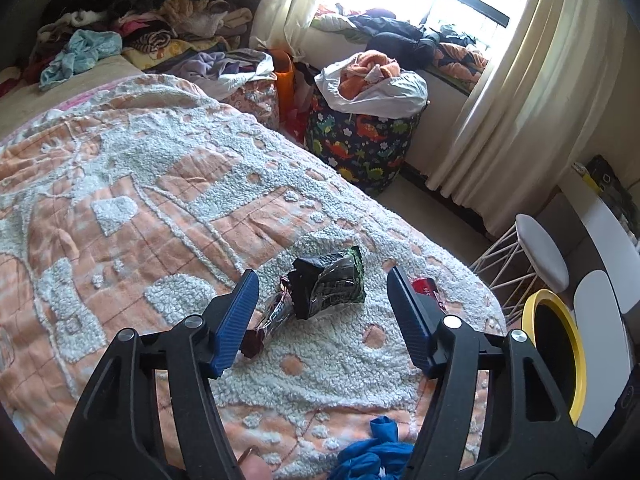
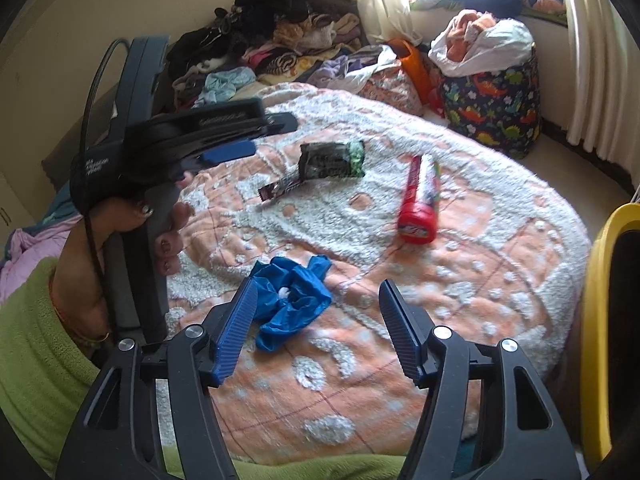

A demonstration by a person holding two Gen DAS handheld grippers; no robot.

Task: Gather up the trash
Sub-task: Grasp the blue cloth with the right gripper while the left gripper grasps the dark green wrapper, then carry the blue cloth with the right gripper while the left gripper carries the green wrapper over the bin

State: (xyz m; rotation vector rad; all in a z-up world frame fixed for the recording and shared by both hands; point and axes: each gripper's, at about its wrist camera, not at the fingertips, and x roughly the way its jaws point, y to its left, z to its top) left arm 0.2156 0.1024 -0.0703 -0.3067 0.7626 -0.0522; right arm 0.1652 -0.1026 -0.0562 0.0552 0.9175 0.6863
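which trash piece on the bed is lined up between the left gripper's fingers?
The crumpled dark green-edged wrapper. The red tube lies off right, the blue glove nearer the right gripper.

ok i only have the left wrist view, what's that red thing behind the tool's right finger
observer: A red tube. It lies whole on the blanket, to the right of the wrapper and apart from it.
operator: and the blue stuff at my bottom edge
observer: A crumpled blue glove. The right tool is open over it, with its left finger beside the glove.
operator: is my tool touching the wrapper
observer: No. In the right wrist view the left tool is open and its tips stop short of the wrapper.
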